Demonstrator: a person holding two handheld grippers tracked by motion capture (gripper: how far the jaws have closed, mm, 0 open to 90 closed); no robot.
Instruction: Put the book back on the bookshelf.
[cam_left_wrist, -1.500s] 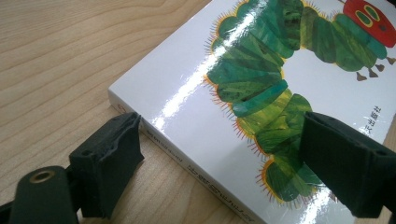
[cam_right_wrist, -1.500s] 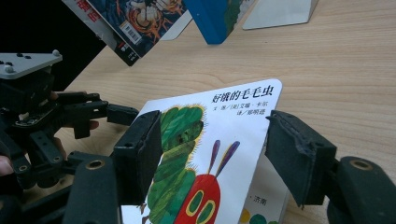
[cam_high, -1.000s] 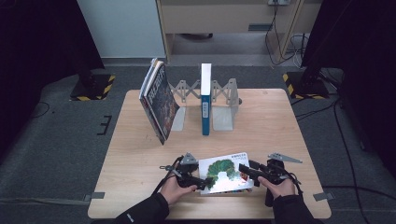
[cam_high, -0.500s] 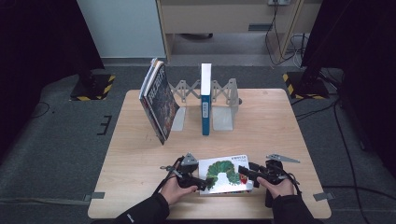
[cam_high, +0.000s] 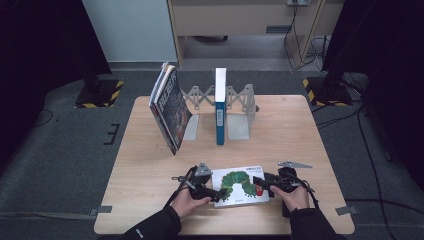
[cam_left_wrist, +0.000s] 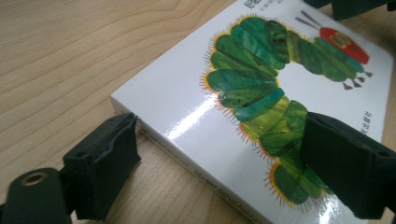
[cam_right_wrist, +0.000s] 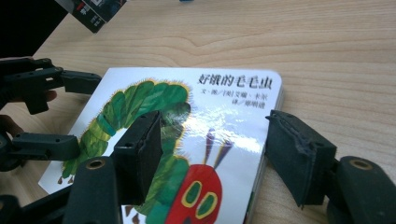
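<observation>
While both grippers straddle the flat white caterpillar board book (cam_high: 239, 186) at the wooden table's (cam_high: 150, 170) near edge, left gripper (cam_high: 216, 194) and right gripper (cam_high: 259, 183) gape unclamped; next, probably pinching opposite edges to lift.

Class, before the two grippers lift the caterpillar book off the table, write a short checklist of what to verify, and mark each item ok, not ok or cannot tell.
1. Caterpillar book lies flat on the table: ok.
2. Left gripper straddles the book's spine corner: ok.
3. Left pads pressing the book: cannot tell.
4. Right gripper straddles the opposite edge: ok.
5. Right pads pressing the book: not ok, gap visible.
6. Stand has free slots beside the upright blue book: ok.
</observation>
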